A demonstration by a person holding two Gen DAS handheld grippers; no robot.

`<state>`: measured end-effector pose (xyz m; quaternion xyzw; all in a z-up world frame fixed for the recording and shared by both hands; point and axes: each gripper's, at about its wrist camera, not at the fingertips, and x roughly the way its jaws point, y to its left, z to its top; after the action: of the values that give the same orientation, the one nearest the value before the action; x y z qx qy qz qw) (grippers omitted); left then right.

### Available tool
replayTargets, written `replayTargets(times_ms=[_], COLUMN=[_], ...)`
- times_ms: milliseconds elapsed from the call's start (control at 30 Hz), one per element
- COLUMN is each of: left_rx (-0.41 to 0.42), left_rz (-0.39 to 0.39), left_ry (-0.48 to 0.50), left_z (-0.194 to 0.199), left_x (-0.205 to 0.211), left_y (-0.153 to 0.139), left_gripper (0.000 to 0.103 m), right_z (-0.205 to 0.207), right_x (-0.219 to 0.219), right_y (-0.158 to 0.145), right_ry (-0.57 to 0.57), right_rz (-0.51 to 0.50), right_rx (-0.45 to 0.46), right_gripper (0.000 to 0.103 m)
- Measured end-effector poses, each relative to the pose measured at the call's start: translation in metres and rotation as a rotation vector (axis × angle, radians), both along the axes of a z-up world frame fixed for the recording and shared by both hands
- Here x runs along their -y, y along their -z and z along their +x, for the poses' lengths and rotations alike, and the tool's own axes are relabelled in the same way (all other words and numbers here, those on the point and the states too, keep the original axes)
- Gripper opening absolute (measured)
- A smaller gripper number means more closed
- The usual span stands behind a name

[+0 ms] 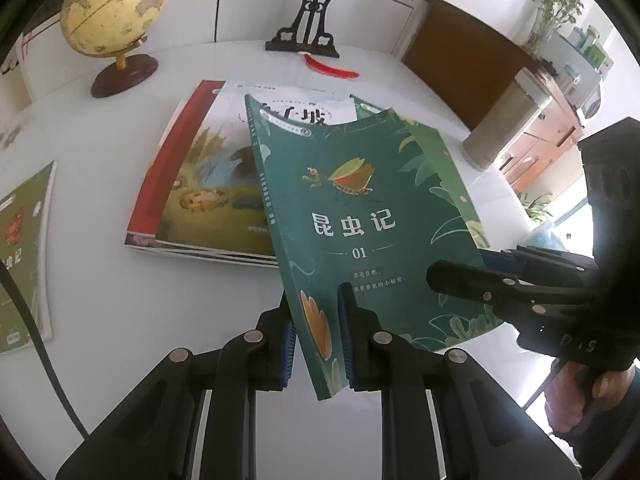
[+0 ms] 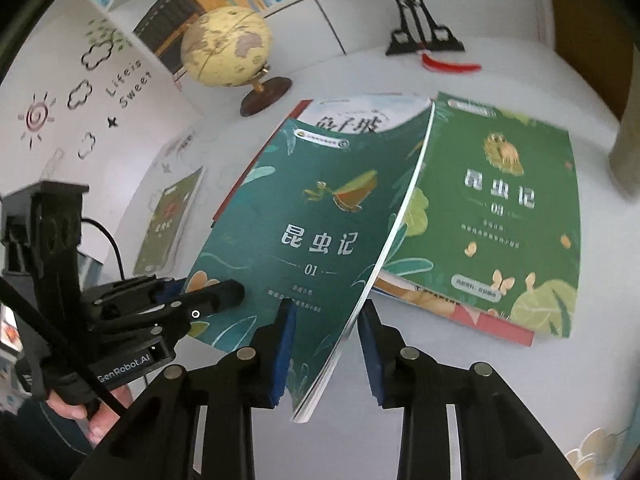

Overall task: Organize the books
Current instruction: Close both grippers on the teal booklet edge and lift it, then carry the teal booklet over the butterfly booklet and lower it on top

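A dark green book marked 01 (image 1: 360, 216) is held tilted above the white table; it also shows in the right wrist view (image 2: 312, 216). My left gripper (image 1: 318, 344) is shut on its spine-side lower corner. My right gripper (image 2: 326, 344) stands open around the book's page edge, the pads apart from it. Under the book lies a stack with a large red-spined picture book (image 1: 192, 176) and a lighter green book (image 2: 504, 208) on top. Another green book (image 1: 24, 256) lies alone at the left.
A yellow globe (image 1: 116, 8) and a black ornament stand (image 1: 304, 36) with a red tassel sit at the table's back. A metal cylinder (image 1: 504, 120) stands at the right edge. Bookshelves line the wall behind.
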<state>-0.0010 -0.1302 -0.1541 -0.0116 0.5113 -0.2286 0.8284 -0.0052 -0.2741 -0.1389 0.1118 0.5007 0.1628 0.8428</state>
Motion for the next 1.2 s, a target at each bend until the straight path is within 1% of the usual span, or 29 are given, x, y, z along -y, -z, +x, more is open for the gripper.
replayTargets(times_ms=[67, 167, 300, 533, 633, 733, 800, 1000, 1200], left_rx=[0.007, 0.035, 0.046, 0.094, 0.105, 0.117, 0.139, 0.192, 0.232], left_rz=[-0.008, 0.005, 0.002, 0.006, -0.002, -0.011, -0.005, -0.003, 0.017], left_ry=[-0.005, -0.008, -0.008, -0.035, -0.064, -0.098, -0.123, -0.205, -0.276], left_z=[-0.001, -0.003, -0.002, -0.008, -0.008, -0.008, -0.009, -0.004, 0.007], left_x=[-0.005, -0.012, -0.023, -0.057, -0.08, -0.106, -0.126, -0.19, -0.251], left_y=[-0.005, -0.014, -0.022, -0.045, -0.052, -0.061, -0.07, -0.088, -0.093], left_gripper=[0.016, 0.016, 0.016, 0.016, 0.016, 0.016, 0.016, 0.016, 0.016], right_z=[-0.001, -0.005, -0.005, -0.004, -0.002, 0.002, 0.003, 0.012, 0.027], right_x=[-0.006, -0.015, -0.034, -0.072, -0.093, -0.115, -0.132, -0.199, -0.261], right_y=[-0.005, -0.015, -0.023, -0.045, -0.054, -0.06, -0.066, -0.087, -0.09], right_ry=[-0.011, -0.04, -0.102, -0.168, -0.2, -0.227, -0.247, -0.315, -0.375], right_rz=[-0.03, -0.067, -0.126, -0.132, -0.149, -0.143, -0.138, -0.128, -0.125], right_rx=[0.019, 0.059, 0.088, 0.144, 0.169, 0.186, 0.2, 0.265, 0.302], right_gripper=[0.032, 0.032, 0.032, 0.032, 0.032, 0.032, 0.032, 0.032, 0.032])
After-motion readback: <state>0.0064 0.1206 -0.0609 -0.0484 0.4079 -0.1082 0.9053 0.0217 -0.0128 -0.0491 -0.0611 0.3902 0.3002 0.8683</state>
